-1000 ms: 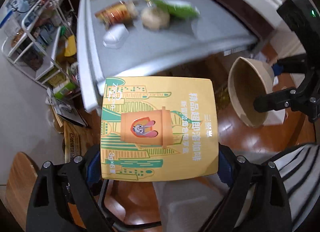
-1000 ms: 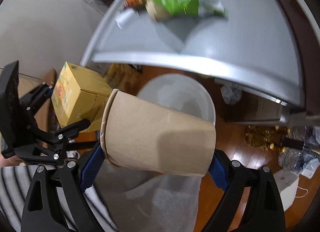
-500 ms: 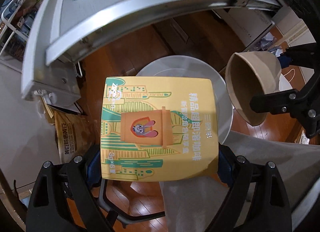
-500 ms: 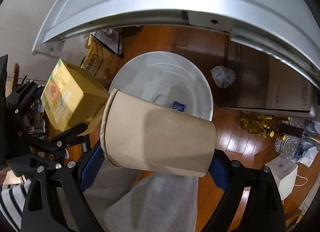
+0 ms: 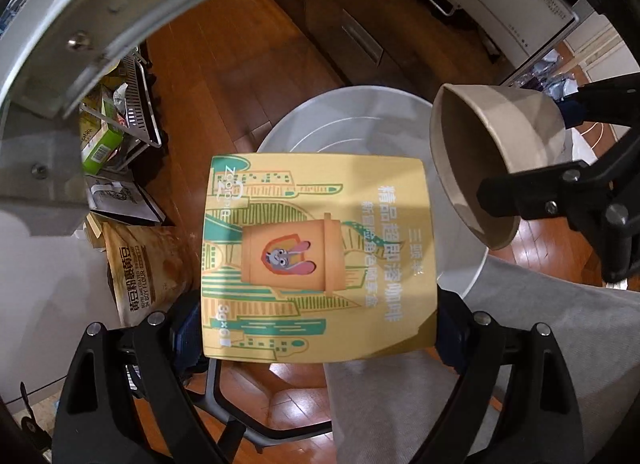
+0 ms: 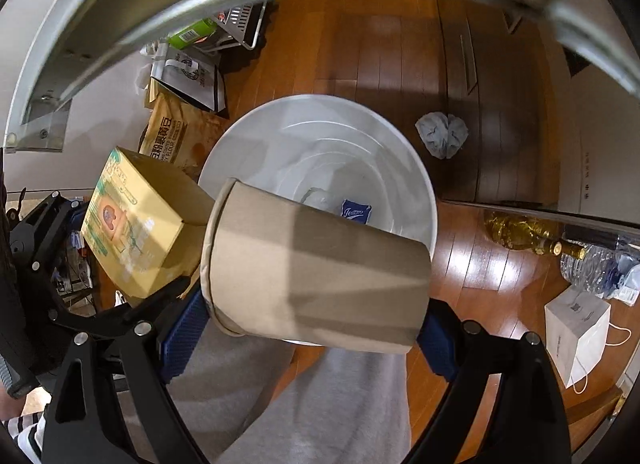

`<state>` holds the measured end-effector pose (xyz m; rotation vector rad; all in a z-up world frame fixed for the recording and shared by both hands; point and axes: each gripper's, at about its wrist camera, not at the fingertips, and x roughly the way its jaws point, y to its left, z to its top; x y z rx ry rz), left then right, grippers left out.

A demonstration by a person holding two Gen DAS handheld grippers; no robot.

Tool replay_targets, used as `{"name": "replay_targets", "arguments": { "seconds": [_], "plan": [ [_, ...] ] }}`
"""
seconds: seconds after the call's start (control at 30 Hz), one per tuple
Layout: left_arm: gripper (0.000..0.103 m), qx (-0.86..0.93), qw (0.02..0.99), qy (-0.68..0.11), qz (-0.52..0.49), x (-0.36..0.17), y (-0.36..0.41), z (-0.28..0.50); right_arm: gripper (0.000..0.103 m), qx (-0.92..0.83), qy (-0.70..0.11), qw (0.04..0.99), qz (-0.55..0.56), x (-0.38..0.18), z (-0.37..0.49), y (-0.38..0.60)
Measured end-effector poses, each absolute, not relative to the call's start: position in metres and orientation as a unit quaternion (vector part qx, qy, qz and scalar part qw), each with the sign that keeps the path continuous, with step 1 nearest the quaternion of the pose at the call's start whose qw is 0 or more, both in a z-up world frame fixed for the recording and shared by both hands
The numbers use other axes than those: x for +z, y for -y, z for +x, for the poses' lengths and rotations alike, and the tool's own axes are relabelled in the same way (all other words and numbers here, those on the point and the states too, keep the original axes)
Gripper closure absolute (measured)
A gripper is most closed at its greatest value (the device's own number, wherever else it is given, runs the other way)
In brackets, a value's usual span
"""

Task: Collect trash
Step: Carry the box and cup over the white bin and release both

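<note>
From my remote seat, left to right: a brown flour bag (image 5: 148, 264) leans on the wooden floor (image 5: 240, 76) at far left, under the curved edge of the grey counter (image 5: 120, 4). Next, my left claw (image 5: 318, 324) is clenched on a yellow coffee box (image 5: 318, 256) (its printed face, with a cartoon cup, turned toward the lens), gripped by its two sides and held above the near-left rim of the round white trash bin (image 5: 360, 112). To its right, my right claw (image 6: 316, 324) grips a brown paper cup (image 6: 316, 264) lying sideways, mouth toward the box, one blue pad at the rim end and the other at the base. The cup hangs over the bin's near edge, just beside the box; I cannot tell whether they touch. Down inside the bin lie a blue-labelled packet (image 6: 356, 210) and a pale crumpled scrap (image 6: 318, 198). Further right, a crumpled grey wad (image 6: 442, 134) sits on the floor, well apart from the bin, and a white paper bag (image 6: 578, 334) stands at far right.
</note>
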<state>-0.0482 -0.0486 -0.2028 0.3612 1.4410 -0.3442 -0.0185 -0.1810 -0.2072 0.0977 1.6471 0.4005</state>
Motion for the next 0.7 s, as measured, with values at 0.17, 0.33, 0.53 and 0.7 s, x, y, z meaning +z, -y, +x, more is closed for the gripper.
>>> {"name": "replay_targets", "arguments": {
  "seconds": [0.17,0.33,0.53,0.7],
  "plan": [
    [0.012,-0.155,0.720,-0.656,0.166,-0.208,0.048,-0.045,0.014,0.176,-0.726,0.665,0.023,-0.207,-0.021,0.178],
    [0.011,-0.159,0.722,-0.650,0.175,-0.205,0.053,-0.046,0.013,0.180,-0.727,0.662,0.020,-0.206,-0.023,0.177],
    [0.006,-0.168,0.720,-0.650,0.176,-0.202,0.057,-0.049,0.007,0.181,-0.731,0.658,0.022,-0.204,-0.026,0.177],
    [0.004,-0.161,0.718,-0.659,0.155,-0.202,0.052,-0.051,0.007,0.178,-0.731,0.658,0.034,-0.198,-0.029,0.185]
  ]
}}
